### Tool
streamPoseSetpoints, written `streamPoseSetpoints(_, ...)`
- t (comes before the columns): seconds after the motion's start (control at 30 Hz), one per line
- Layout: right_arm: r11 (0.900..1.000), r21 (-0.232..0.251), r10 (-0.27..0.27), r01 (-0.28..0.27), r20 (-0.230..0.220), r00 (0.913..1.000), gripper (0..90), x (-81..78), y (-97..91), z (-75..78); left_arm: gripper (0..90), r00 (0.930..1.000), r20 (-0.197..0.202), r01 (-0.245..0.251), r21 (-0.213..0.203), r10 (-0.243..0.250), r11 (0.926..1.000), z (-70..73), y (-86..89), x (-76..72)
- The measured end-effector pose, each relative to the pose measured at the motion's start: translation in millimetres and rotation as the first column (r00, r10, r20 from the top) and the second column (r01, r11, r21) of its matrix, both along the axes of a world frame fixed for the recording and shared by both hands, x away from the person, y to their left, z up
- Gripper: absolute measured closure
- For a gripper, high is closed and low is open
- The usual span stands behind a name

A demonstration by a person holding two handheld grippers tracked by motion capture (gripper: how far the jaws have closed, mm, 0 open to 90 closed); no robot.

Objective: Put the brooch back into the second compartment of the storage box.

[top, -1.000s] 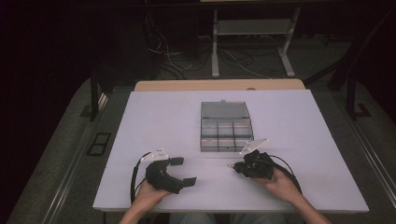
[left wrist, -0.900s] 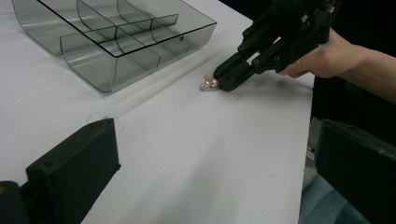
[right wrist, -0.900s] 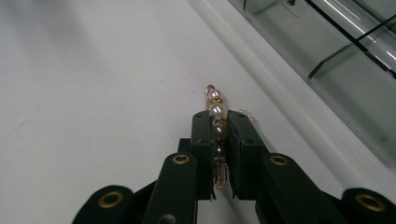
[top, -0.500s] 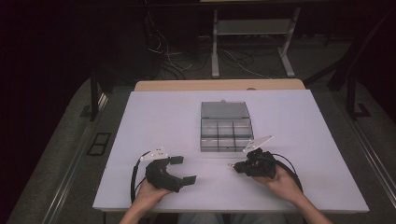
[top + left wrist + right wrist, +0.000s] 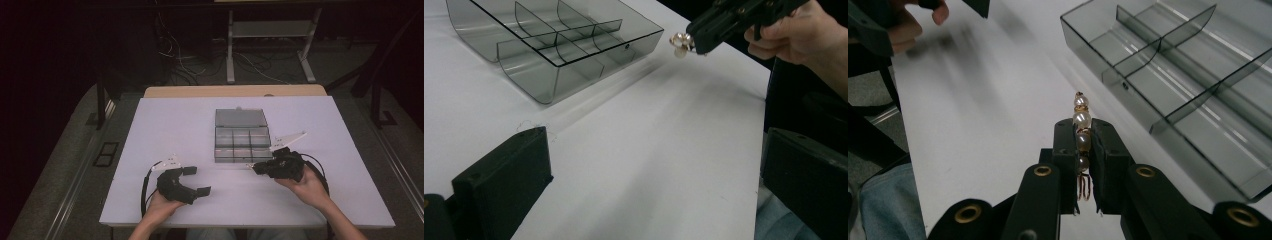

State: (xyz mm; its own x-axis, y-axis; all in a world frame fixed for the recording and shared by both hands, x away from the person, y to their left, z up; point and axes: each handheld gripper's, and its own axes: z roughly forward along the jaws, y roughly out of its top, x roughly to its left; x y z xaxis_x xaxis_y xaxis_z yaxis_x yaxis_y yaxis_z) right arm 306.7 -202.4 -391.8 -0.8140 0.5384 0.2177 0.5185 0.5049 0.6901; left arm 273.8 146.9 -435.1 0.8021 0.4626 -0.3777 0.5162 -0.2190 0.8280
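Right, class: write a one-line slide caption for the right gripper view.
Right gripper shut on a pearl bead piece, held above the white table beside a clear compartment box.

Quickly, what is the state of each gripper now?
Left gripper: open, holding nothing.
Right gripper: shut on the pearl bead piece, near the divided tray.

Pearl-and-gold bead string — clamped upright, just beside the clear compartment box.
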Motion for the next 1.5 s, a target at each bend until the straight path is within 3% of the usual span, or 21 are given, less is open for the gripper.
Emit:
streamPoseSetpoints(0.43, 0.9994, -0.018, 0.031, -0.031, 0.024, 0.9992, 81.5, 16.3, 11.8, 31.6, 0.0, 1.0000, -0.001, -0.001, -0.001, 0.001, 1.0000, -0.2, 1.6, 0.1)
streamPoseSetpoints(0.7, 0.9991, -0.022, 0.036, -0.035, 0.019, 0.9992, 81.5, 30.6, 21.3, 40.2, 0.0, 1.0000, -0.003, -0.002, -0.005, 0.001, 1.0000, -0.1, 3.3, 0.9)
streamPoseSetpoints(1.13, 0.9997, -0.024, 0.006, -0.005, 0.024, 0.9997, 81.5, 53.3, 34.0, 36.3, 0.0, 0.9999, -0.007, -0.009, -0.006, 0.009, 0.9999, -1.0, 5.2, 2.5)
streamPoseSetpoints(1.5, 0.9986, -0.038, -0.036, 0.036, -0.006, 0.9993, 81.5, 75.2, 39.0, 18.2, 0.0, 0.9999, -0.009, -0.008, 0.003, 0.008, 1.0000, -1.9, 4.3, 3.9)
